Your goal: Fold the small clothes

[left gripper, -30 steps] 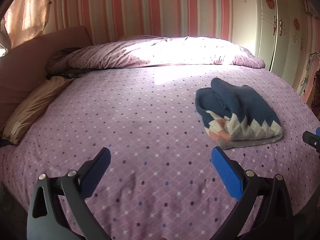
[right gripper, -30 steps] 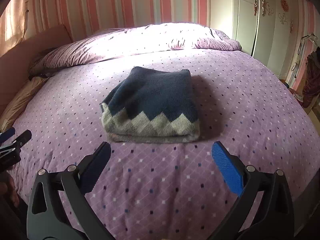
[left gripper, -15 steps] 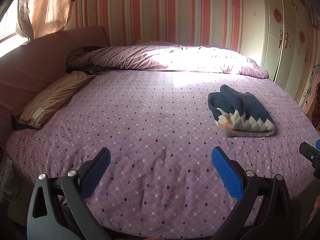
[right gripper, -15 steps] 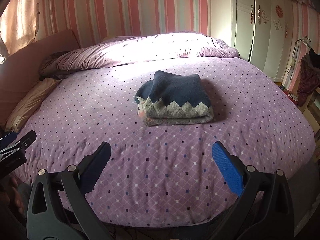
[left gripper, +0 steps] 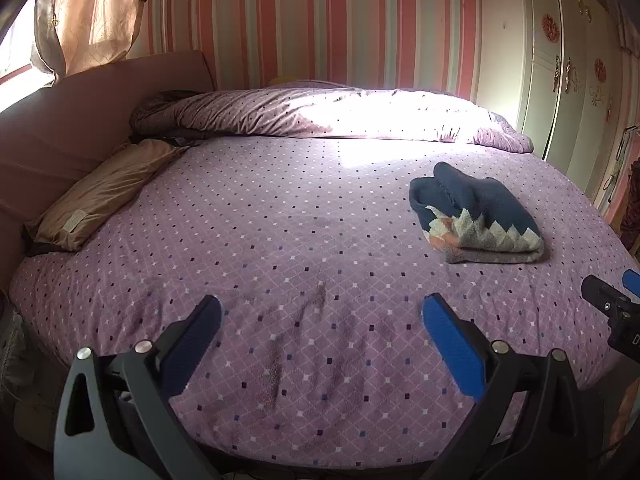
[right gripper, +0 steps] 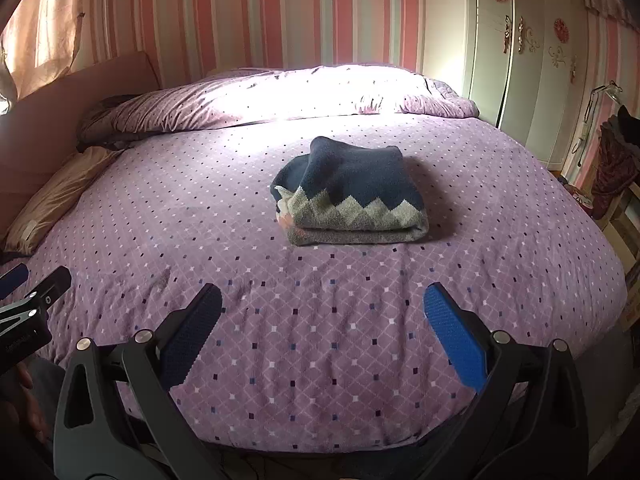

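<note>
A small navy sweater (right gripper: 352, 196) with a grey zigzag band lies folded in a compact bundle on the purple dotted bed (right gripper: 320, 340). In the left wrist view the sweater (left gripper: 476, 216) sits to the right. My left gripper (left gripper: 320, 320) is open and empty, held above the bed's near edge, well short of the sweater. My right gripper (right gripper: 322, 310) is open and empty, also at the near edge, straight in front of the sweater but apart from it. Each gripper shows at the edge of the other's view.
A rolled purple duvet (left gripper: 340, 116) lies along the far side of the bed. A tan pillow (left gripper: 100, 196) rests against the pink headboard (left gripper: 60, 120) on the left. White wardrobes (right gripper: 520, 60) stand at the right, with clothes on a rack (right gripper: 612, 168).
Both grippers have pulled back and up from the bed, so the folded sweater looks smaller and farther. The sweater itself has not moved. Both grippers stayed open.
</note>
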The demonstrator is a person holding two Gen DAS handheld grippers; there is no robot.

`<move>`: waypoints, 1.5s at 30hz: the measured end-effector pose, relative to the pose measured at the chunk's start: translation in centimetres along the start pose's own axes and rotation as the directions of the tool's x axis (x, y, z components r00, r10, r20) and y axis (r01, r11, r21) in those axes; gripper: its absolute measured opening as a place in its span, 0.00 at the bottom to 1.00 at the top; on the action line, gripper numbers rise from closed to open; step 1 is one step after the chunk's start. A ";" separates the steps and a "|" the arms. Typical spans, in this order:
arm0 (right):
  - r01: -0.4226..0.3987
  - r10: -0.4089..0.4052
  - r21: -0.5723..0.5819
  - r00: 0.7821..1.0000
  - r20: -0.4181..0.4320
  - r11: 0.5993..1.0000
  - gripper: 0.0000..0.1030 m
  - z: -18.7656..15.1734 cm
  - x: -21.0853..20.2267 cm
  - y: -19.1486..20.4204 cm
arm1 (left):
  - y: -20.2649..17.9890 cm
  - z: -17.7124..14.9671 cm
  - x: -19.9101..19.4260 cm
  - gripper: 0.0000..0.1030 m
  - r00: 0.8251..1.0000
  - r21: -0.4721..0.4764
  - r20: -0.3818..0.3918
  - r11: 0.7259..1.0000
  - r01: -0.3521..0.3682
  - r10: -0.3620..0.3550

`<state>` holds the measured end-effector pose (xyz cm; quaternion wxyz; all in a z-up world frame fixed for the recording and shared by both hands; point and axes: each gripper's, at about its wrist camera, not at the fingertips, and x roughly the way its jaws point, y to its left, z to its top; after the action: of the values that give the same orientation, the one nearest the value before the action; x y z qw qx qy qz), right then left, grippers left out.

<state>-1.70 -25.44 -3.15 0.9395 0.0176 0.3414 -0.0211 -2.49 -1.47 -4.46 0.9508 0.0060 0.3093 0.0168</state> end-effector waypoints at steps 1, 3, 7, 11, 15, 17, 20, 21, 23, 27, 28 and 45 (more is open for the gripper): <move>0.001 -0.001 -0.004 1.000 0.002 1.000 0.97 0.1 0.0 0.0 | 0.0 0.1 -0.1 0.98 1.000 0.000 0.003 1.000 -0.007 0.007; -0.005 0.006 -0.014 1.000 0.006 1.000 0.97 0.2 -0.1 0.1 | 0.3 0.3 -0.2 0.98 1.000 -0.010 0.006 1.000 -0.008 0.008; -0.017 0.017 -0.015 1.000 0.004 1.000 0.97 0.4 0.0 0.1 | 0.7 0.5 -0.3 0.98 1.000 -0.024 0.009 0.999 -0.025 0.025; -0.037 0.037 -0.019 0.999 0.004 0.999 0.97 0.4 0.2 0.3 | 0.9 0.4 -0.1 0.98 0.999 -0.024 0.014 0.999 -0.042 0.042; -0.049 0.049 -0.028 0.999 0.019 0.998 0.97 0.3 -0.1 0.8 | 0.9 0.1 0.0 0.98 0.999 -0.020 0.006 0.999 -0.039 0.039; -0.058 0.059 -0.030 0.998 0.026 0.998 0.97 0.4 -0.2 1.1 | 0.9 0.0 0.1 0.98 0.999 -0.018 -0.001 0.999 -0.037 0.037; -0.061 0.062 -0.039 0.998 0.030 0.997 0.97 0.6 -0.2 1.5 | 1.0 -0.1 0.1 0.98 0.999 -0.017 -0.001 0.999 -0.039 0.039; -0.061 0.063 -0.039 0.998 0.031 0.997 0.97 0.7 -0.2 1.6 | 0.9 -0.1 0.1 0.98 0.999 -0.015 -0.002 0.999 -0.040 0.040; -0.065 0.066 -0.033 0.997 0.031 0.997 0.97 0.9 -0.2 1.7 | 1.0 -0.1 0.0 0.98 0.999 -0.018 -0.002 0.999 -0.037 0.037; -0.065 0.066 -0.030 0.997 0.042 0.997 0.97 1.1 -0.3 1.6 | 1.0 -0.1 0.0 0.98 0.999 -0.021 -0.006 0.999 -0.034 0.033; -0.067 0.068 -0.028 0.997 0.041 0.997 0.97 1.2 -0.3 1.6 | 1.1 -0.1 0.1 0.98 0.999 -0.022 -0.008 0.999 -0.033 0.032; -0.073 0.077 -0.037 0.990 0.118 0.997 0.97 2.9 -1.0 1.9 | 1.0 1.7 -0.5 0.98 0.996 -0.018 0.086 1.000 -0.024 0.025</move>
<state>-0.54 -23.63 -0.24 0.9586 0.0136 0.2838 0.0187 -1.86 -0.50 -2.77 0.9630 0.0023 0.2678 0.0308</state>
